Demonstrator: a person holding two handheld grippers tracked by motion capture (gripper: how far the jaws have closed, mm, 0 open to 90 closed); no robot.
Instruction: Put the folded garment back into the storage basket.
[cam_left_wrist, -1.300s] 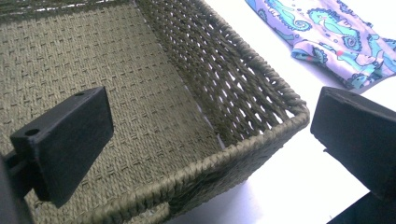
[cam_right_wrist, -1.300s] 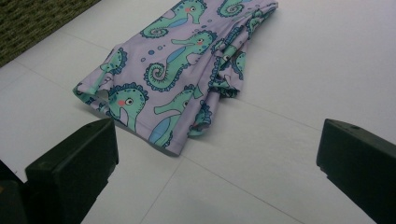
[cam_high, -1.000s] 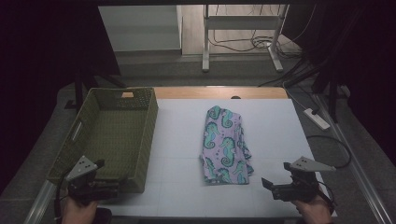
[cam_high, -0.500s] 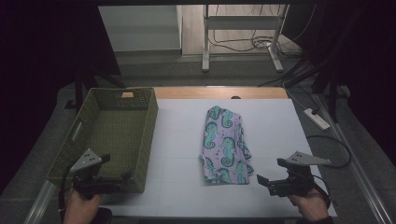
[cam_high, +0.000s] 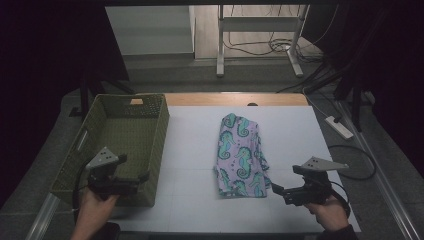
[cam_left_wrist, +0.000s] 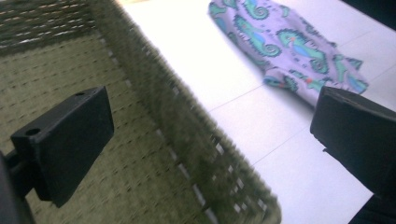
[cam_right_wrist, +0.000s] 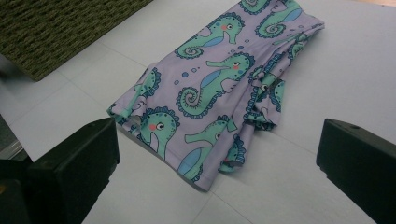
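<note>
A woven basket (cam_high: 120, 142) sits on the table's (cam_high: 200, 145) left side. A folded cloth (cam_high: 241, 155) lies to its right, apart.

Black grippers (cam_high: 145, 177), grey triangular plates (cam_high: 320, 164)

A white table (cam_high: 200, 145) carries a woven basket (cam_high: 125, 135) and folded seahorse-print cloth (cam_high: 241, 155).

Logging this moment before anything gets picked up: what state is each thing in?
Seahorse-print cloth: folded, lying flat on the table, untouched.
Woven basket: upright, looks empty.
Left claw: open, over the basket's near corner.
Right claw: open, beside the cloth's near edge.
</note>
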